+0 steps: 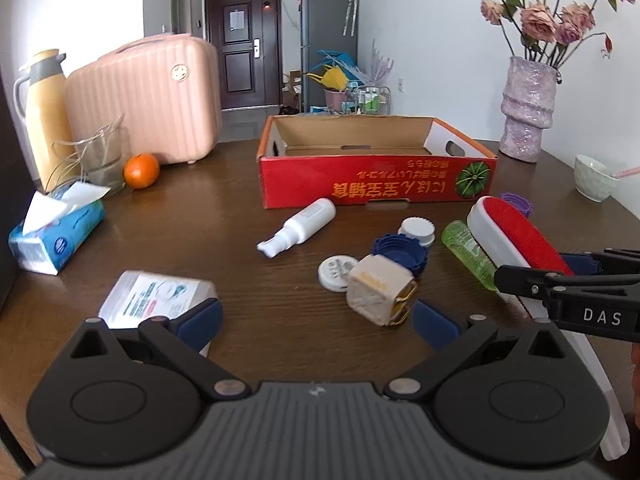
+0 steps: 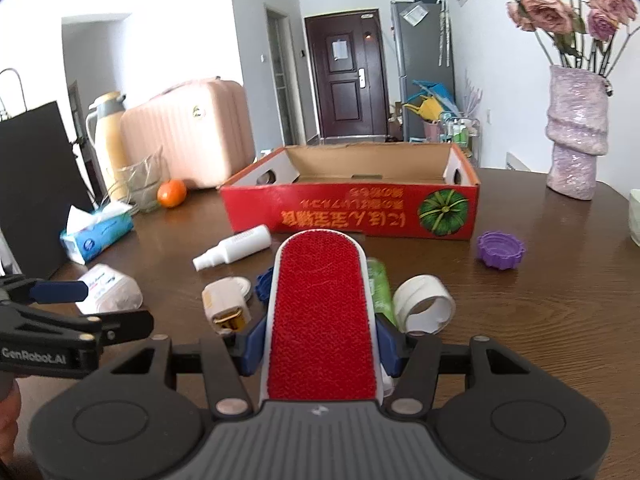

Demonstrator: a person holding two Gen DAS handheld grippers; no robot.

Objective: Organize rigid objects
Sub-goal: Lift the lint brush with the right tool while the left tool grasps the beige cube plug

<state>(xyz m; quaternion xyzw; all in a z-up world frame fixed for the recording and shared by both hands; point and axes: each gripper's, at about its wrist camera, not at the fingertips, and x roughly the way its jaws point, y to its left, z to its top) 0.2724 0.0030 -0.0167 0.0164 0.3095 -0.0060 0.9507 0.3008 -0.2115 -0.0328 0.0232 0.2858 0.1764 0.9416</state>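
Right tool (image 2: 320,344): both blue pads pressed on the flanks of the lint brush (image 2: 320,312), red face up, held clear of the surface (image 2: 540,320). Brush long axis runs straight along the tool's pointing line, head aimed at the red box (image 2: 348,212). Box lies directly ahead, open side up, interior apparently empty; its long front wall crosses the brush axis.

Left tool (image 1: 316,320): spread wide, nothing between the pads, hovering nearer than the box. Beige cube (image 1: 378,292) sits just ahead of its right pad.

Judgement: the right hand is the carrying one; the brush must clear the box's near wall, then go in, likely turned lengthwise.

1 white spray bottle (image 1: 298,226) lies just before the box front.
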